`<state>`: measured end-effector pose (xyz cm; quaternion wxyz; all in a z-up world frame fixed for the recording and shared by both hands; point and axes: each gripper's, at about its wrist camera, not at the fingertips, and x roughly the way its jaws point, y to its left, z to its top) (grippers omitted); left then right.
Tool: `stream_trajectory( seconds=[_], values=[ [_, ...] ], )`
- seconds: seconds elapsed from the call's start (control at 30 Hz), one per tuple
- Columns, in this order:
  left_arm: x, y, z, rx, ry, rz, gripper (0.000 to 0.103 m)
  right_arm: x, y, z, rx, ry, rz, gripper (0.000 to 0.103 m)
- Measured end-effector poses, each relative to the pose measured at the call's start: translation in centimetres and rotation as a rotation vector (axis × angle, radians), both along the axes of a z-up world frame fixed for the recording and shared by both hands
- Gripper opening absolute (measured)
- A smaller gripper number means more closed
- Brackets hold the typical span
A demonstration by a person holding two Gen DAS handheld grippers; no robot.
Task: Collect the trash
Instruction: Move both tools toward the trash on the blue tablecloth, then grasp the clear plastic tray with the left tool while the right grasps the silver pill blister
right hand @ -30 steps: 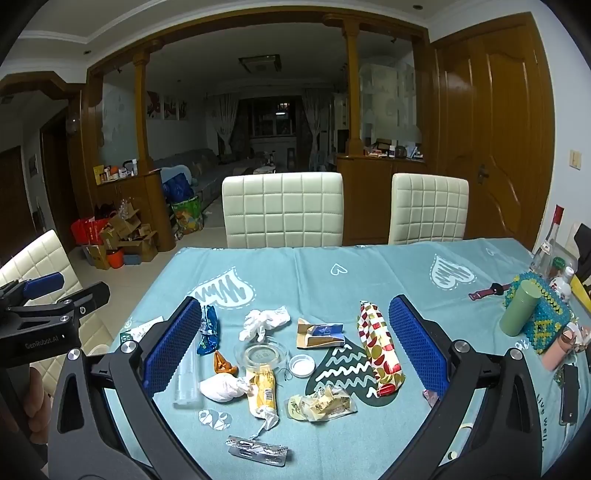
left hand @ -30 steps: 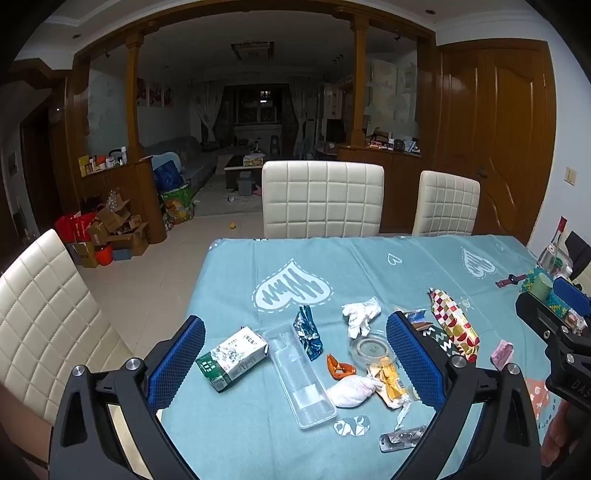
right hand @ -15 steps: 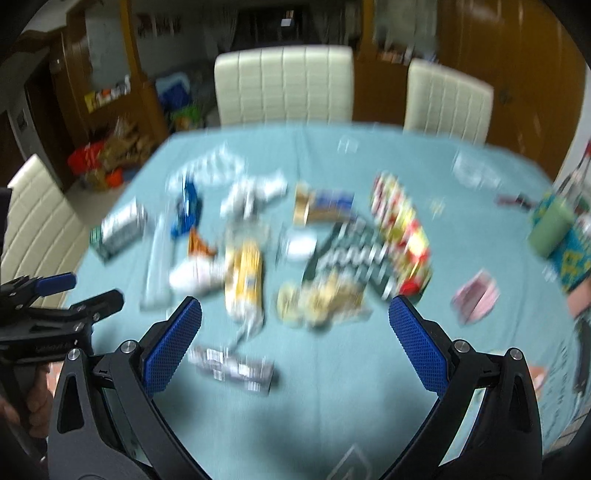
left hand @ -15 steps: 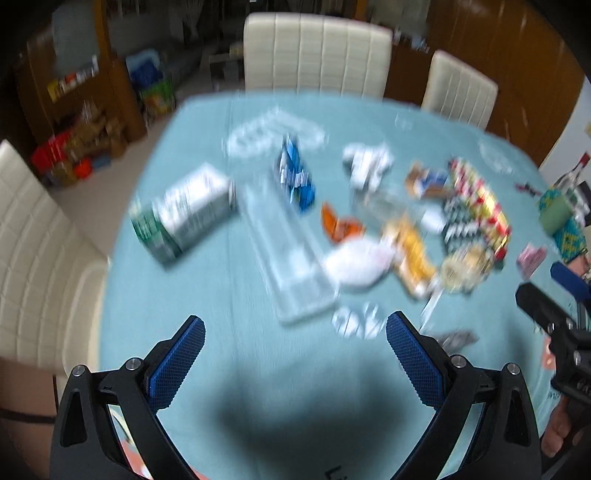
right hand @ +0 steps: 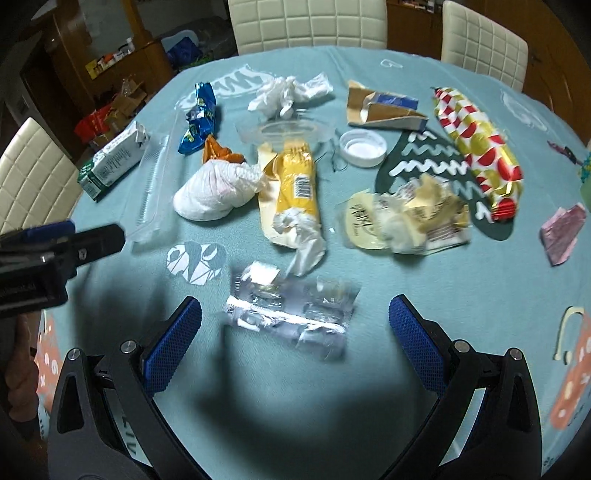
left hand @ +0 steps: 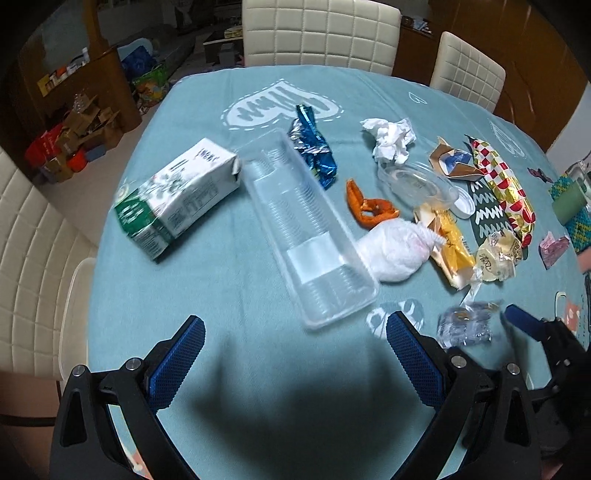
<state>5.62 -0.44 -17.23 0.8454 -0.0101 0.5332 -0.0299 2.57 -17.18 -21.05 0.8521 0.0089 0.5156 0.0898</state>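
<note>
Trash lies scattered on a teal tablecloth [left hand: 229, 288]. My left gripper [left hand: 295, 354] is open and empty, just short of a clear plastic tray [left hand: 306, 229]; a green and white carton [left hand: 177, 195] lies to its left. My right gripper [right hand: 295, 336] is open and empty, hovering over a clear foil blister pack [right hand: 291, 306]. Beyond it lie a yellow wrapper [right hand: 295, 192], a tied white bag [right hand: 218, 188], crumpled tissue [right hand: 288, 92], a blue foil wrapper [right hand: 199, 118] and a red and gold wrapper [right hand: 476, 144].
White padded chairs [left hand: 321, 33] stand at the far side and one at the left [left hand: 33, 258]. A green cup [left hand: 572, 203] and a pink packet [right hand: 561, 232] sit at the right edge. The left gripper also shows in the right wrist view [right hand: 55, 247].
Both grippers tilted down toward the table and moved closer to the trash; the room beyond dropped out of view. Both stayed open.
</note>
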Motion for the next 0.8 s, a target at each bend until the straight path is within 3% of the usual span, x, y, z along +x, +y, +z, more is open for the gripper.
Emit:
stream_trajectory(
  seconds=[0.07, 0.43, 0.47, 0.5, 0.53, 0.57, 0.6, 0.7, 0.8],
  values=[
    [1.0, -0.3, -0.3, -0.007, 0.019, 0.000, 0.096, 0.2, 0.0, -0.5, 0.008, 0.008, -0.001, 0.078],
    [4.4, -0.9, -2.5, -0.025, 0.110, 0.019, 0.096, 0.0, -1.4, 0.5, -0.042, -0.042, -0.003, 0.076],
    [4.4, -0.8, -2.5, -0.028, 0.109, 0.019, 0.091, 0.1, -1.5, 0.7, -0.039, -0.043, -0.006, 0.076],
    [4.3, -0.6, -2.5, -0.028, 0.110, 0.017, 0.076, 0.1, -1.6, 0.8, -0.041, -0.047, -0.007, 0.076],
    [4.2, -0.5, -2.4, -0.015, 0.110, 0.015, 0.071, 0.1, -1.6, 0.9, -0.046, -0.052, -0.006, 0.076],
    [4.1, -0.3, -2.4, -0.007, 0.105, 0.010, 0.055, 0.1, -1.5, 1.1, -0.050, -0.056, -0.003, 0.076],
    [3.9, -0.3, -2.3, 0.002, 0.101, 0.002, 0.051, 0.2, -1.5, 1.2, -0.054, -0.060, 0.001, 0.076],
    [3.3, 0.1, -2.1, -0.043, 0.115, -0.012, 0.049, 0.2, -1.1, 1.6, -0.062, -0.074, 0.010, 0.076],
    [2.0, 0.1, -1.3, -0.026, 0.084, -0.013, 0.049, 0.1, -0.5, 2.4, -0.070, -0.096, 0.020, 0.076]
  ],
)
